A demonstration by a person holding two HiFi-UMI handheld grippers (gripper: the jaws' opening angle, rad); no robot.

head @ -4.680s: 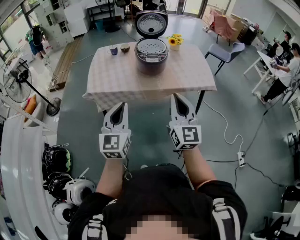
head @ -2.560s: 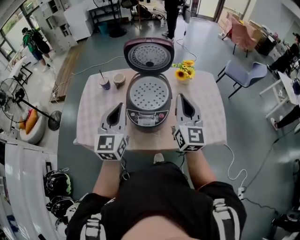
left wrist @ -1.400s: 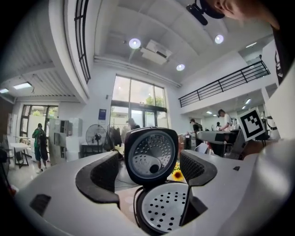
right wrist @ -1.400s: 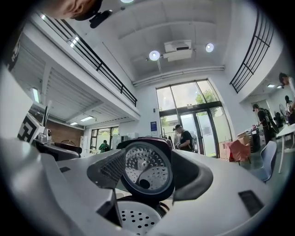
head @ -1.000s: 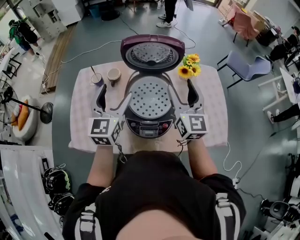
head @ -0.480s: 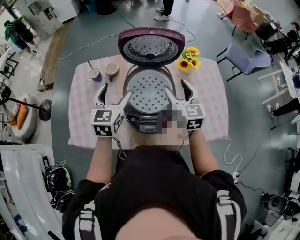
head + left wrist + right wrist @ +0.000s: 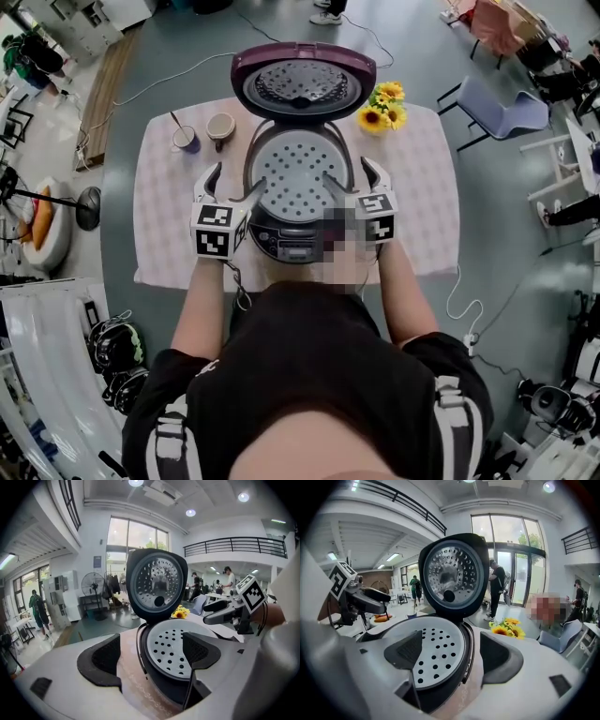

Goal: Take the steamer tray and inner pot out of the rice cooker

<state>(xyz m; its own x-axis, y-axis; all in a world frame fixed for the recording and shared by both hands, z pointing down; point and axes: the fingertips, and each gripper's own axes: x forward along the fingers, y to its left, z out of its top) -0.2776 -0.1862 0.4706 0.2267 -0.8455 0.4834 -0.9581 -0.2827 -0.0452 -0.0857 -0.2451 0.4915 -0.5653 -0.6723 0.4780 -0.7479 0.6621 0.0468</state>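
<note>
A black short-sleeved shirt [image 7: 319,375] is worn, marked with white stripes [image 7: 450,422] and print at both shoulders. Both grippers are built of smooth, light grey moulded shells. The left gripper [image 7: 234,180] is topped by a white cube [image 7: 217,242] printed with black square markers, and a thin dark cable [image 7: 239,286] is seen looped beneath it. A matching marker cube [image 7: 375,217] is carried on the right gripper [image 7: 347,172]. The jaws are shaped as rounded wedges and lined with black pads [image 7: 101,660] of finely ribbed texture.
</note>
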